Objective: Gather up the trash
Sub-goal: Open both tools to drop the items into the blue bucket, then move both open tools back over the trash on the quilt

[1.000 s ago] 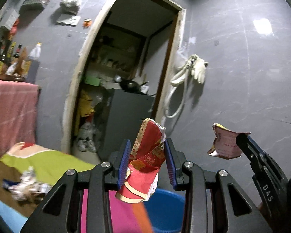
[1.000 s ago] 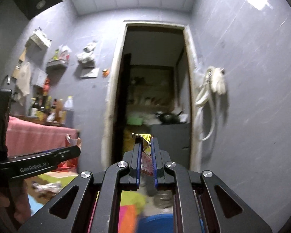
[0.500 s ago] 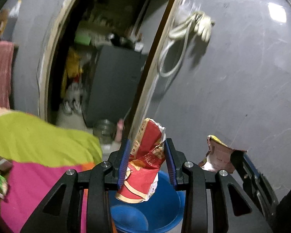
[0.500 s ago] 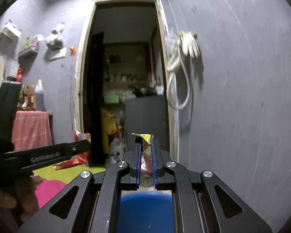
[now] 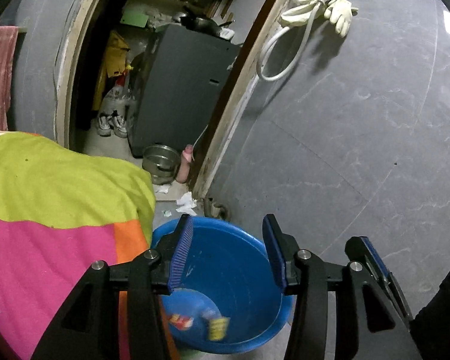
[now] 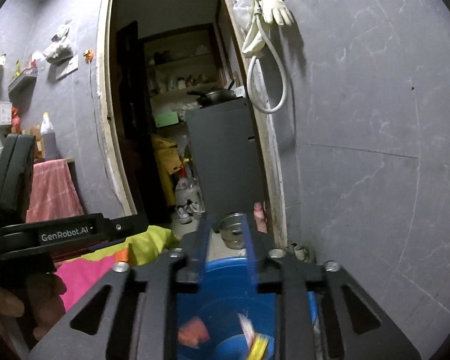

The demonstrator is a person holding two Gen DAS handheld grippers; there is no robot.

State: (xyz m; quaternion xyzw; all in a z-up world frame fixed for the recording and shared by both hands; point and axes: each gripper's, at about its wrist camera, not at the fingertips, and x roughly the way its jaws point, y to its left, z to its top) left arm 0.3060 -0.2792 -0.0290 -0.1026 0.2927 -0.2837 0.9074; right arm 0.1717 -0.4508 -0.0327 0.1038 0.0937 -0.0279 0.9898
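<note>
Both the left tongs and right tongs are opening, empty, above the blue basin where two wrappers lie blurred.

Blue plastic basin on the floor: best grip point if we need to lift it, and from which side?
Probably the round blue plastic basin by its thin upright rim, coming from above, one pad inside the wall and one outside. The near rim under the opening left tongs looks easiest; the far side sits close to the doorframe and the wall. The wrappers inside stay clear.

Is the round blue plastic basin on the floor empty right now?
Not empty. The round blue plastic basin holds a blurred red wrapper and a yellow wrapper near its bottom.
</note>
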